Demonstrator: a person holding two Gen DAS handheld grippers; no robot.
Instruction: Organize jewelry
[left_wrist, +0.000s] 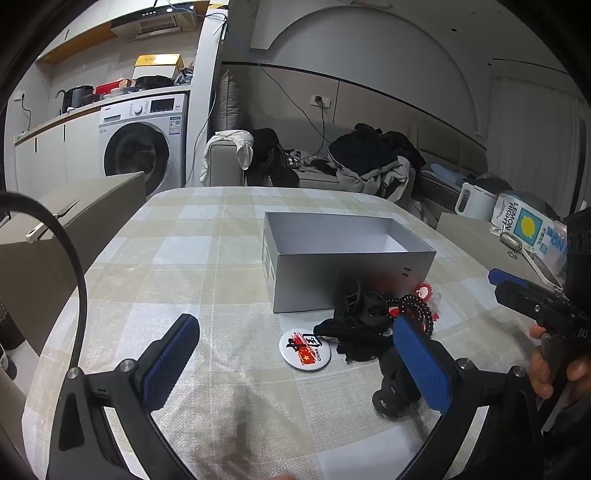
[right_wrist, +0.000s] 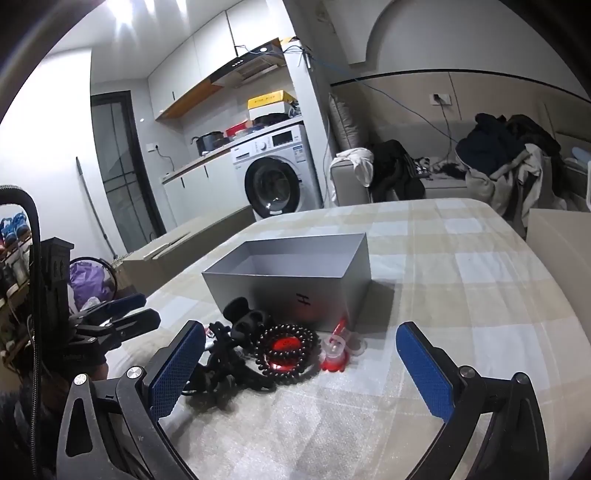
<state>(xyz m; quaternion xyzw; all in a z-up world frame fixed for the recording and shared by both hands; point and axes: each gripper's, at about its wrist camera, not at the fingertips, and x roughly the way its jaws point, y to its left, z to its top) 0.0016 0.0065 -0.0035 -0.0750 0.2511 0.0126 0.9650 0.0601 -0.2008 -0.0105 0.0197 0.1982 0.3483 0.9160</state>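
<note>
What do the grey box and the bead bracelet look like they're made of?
Grey box: probably rigid cardboard with a matte silver-grey finish; thin straight walls, crisp folded edges. Bead bracelet: dark glossy round beads, polished wood or stone; the gloss alone cannot settle which.

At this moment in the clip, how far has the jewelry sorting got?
Nothing looks done: what shows of the inside of the grey box is bare. Nothing is in hand either; the left gripper and right gripper are both open and empty. Everything remains: the dark bead bracelet, black hair clip, round China badge and red trinkets lie on the table in front of the box.
</note>
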